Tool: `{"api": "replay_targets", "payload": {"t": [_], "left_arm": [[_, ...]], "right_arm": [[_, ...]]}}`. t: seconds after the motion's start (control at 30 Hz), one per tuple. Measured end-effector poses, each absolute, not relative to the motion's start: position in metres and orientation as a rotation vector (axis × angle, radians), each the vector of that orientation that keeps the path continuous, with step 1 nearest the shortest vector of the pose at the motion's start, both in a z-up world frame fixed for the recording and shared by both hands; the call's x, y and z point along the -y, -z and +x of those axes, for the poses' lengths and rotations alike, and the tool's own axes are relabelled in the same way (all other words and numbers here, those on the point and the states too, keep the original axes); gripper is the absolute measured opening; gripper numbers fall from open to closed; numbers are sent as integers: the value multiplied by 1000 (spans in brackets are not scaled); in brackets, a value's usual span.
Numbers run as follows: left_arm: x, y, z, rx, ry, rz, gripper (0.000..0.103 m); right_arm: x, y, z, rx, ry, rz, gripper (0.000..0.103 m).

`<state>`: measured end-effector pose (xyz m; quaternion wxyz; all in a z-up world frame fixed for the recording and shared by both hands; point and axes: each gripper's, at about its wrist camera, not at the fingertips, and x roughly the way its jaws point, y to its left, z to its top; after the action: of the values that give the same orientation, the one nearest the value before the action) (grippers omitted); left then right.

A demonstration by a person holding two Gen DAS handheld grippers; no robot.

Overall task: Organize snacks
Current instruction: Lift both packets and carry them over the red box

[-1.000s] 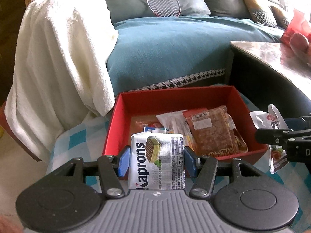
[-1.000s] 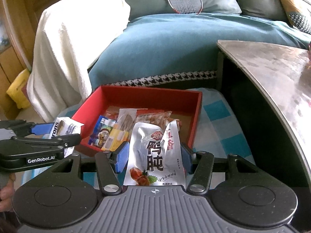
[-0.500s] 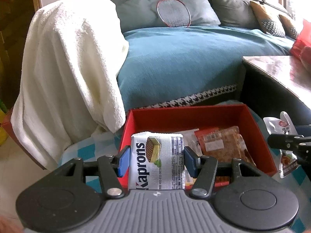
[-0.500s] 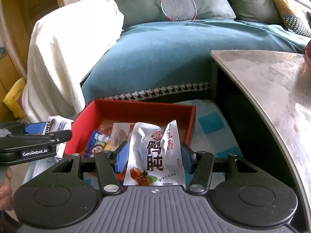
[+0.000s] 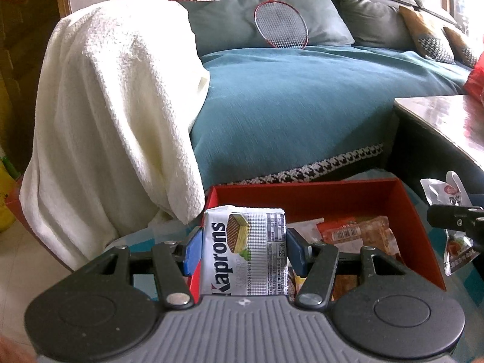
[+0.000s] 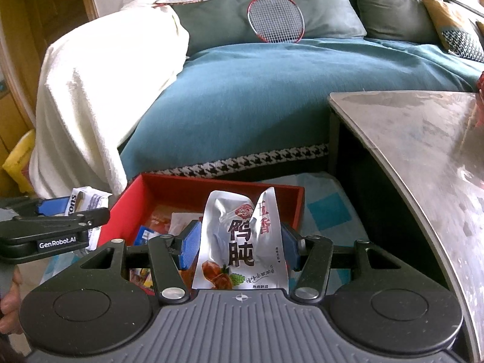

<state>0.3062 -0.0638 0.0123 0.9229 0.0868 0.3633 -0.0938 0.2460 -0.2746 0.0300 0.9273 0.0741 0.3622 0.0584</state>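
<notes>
Left wrist view is showing the left gripper (image 5: 243,249) clamping a Kaprons wafer pack (image 5: 245,251) between its blue pads, jaws closed to the width of the pack, near the near-left corner of the red box (image 5: 420,220). Right wrist view is showing the right gripper (image 6: 240,246) pinching a silver pouch (image 6: 242,242) the same way, hanging over the near edge of that box. Several wrapped snacks are already lying inside the box; these 2 are not yet deposited, so the task is judged partly done, with 2 releases remaining. The wafer pack is looking like a firm, squarish foil block; the pouch is looking thin, glossy and crinkled, with a bent top corner. The box is appearing rigid, straight-walled and matte, sitting on a blue checked cloth (image 6: 329,214).
</notes>
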Motion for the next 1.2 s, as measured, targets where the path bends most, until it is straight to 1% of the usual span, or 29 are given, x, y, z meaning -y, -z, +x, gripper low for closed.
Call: {"api": "replay_targets", "payload": {"t": [1.2], "left_arm": [[83, -3, 348, -738, 165, 215, 51]], "right_arm": [[273, -20, 287, -791, -125, 121, 63]]}}
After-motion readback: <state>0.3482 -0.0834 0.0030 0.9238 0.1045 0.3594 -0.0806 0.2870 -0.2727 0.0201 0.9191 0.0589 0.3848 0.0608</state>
